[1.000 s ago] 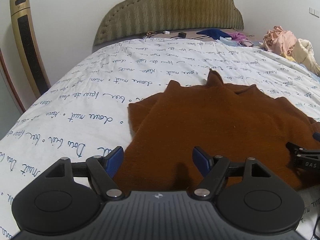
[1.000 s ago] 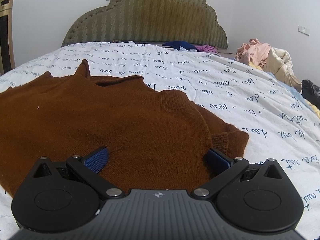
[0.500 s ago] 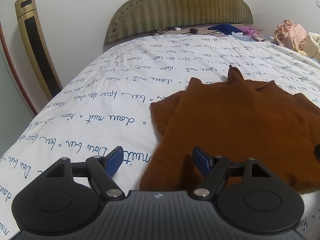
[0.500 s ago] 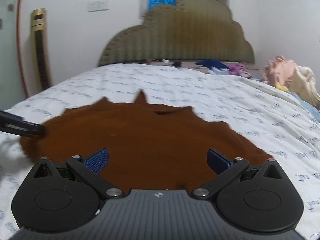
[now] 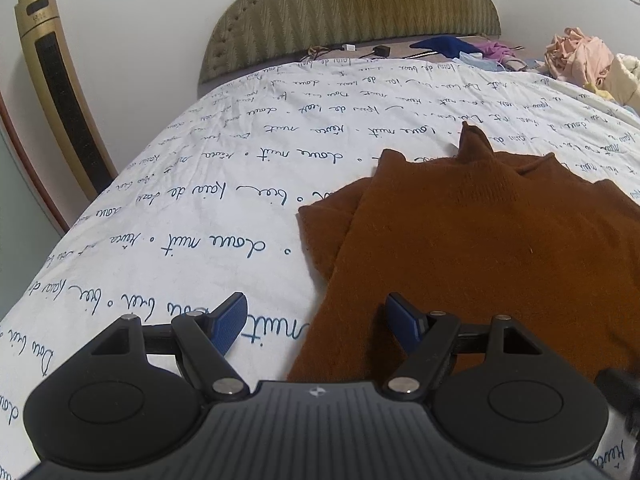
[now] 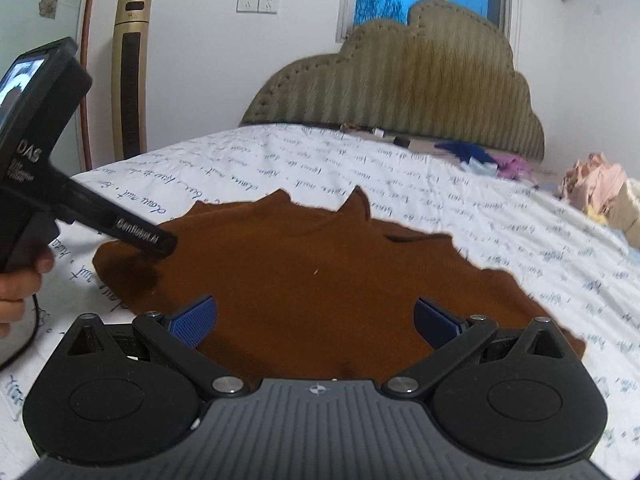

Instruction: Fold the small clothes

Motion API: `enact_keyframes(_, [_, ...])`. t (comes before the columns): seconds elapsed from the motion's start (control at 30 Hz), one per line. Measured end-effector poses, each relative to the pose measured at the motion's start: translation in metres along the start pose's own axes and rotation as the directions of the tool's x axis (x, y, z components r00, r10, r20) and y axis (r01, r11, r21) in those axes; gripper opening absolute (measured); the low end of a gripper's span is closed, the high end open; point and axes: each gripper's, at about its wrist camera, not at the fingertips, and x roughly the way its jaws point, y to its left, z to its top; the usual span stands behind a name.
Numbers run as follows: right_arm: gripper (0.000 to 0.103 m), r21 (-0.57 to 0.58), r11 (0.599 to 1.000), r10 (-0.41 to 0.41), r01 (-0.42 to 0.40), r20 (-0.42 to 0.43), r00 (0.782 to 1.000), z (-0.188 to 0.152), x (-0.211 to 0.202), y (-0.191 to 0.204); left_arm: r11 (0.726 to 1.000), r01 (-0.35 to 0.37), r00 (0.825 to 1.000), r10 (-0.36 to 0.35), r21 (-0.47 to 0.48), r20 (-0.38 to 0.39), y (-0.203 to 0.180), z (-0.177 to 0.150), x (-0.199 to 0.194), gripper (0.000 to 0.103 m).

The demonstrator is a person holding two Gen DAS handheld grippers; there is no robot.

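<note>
1. Sweater (image 5: 500,248), rust-brown knit, lies flat on the bed (image 5: 240,184), near its foot edge, with one sleeve tucked under at its left side.
2. Left tongs (image 5: 316,320) stand well open and empty, straddling the sweater's left edge just above the fabric.
3. Right tongs (image 6: 316,316) are spread wide, gripping nothing, over the sweater's near hem.
4. Judged step: between folds, lining up for the next grasp.
5. Next move likely calls for lowering each pair onto an edge, pinching both layers, then carrying that side across evenly.
</note>
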Motion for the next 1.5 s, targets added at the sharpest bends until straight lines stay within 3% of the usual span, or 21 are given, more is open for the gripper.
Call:
enact_keyframes(0.17, [0.103,0.014,0.999,0.036,-0.035,-0.033,0.999,-0.005,0.006,0.007,0.999,-0.019,1.000,0.019,0.027,0.004,-0.003,0.004,0.004,0.076])
enact_keyframes(0.63, [0.103,-0.125,0.992,0.029,-0.035,-0.046,0.999,-0.010,0.010,0.040,0.999,-0.015,1.000,0.015,0.036,-0.020,-0.005,0.013,0.023,0.076])
enact_keyframes(0.77, [0.103,-0.150,0.987,0.043,-0.053,-0.071,0.997,-0.011,0.013,0.047,0.999,0.013,0.999,-0.011,0.036,-0.032,0.000,0.018,0.032,0.078])
enact_keyframes(0.9, [0.103,-0.212,0.977,0.016,-0.028,-0.059,0.998,-0.012,0.014,0.061,0.994,0.105,0.991,-0.107,-0.026,-0.076,0.023,0.034,0.051,0.082])
enact_keyframes(1.1, [0.102,-0.316,0.949,-0.009,-0.009,-0.055,0.998,-0.015,0.023,0.088,0.951,0.264,0.949,-0.286,-0.161,-0.135,0.060,0.056,0.086,0.081])
enact_keyframes(1.23, [0.100,-0.386,0.923,-0.028,-0.001,-0.068,0.997,-0.020,0.037,0.109,0.891,0.401,0.882,-0.438,-0.213,-0.173,0.064,0.064,0.109,0.082])
enact_keyframes(1.4, [0.099,-0.458,0.886,-0.090,0.076,-0.009,0.996,-0.018,0.051,0.131,0.845,0.468,0.839,-0.517,-0.257,-0.171,0.058,0.071,0.127,0.082])
enact_keyframes(1.5, [0.092,-0.486,0.866,-0.124,0.118,0.020,0.992,-0.014,0.061,0.140,0.798,0.528,0.798,-0.584,-0.292,-0.152,0.054,0.078,0.135,0.082])
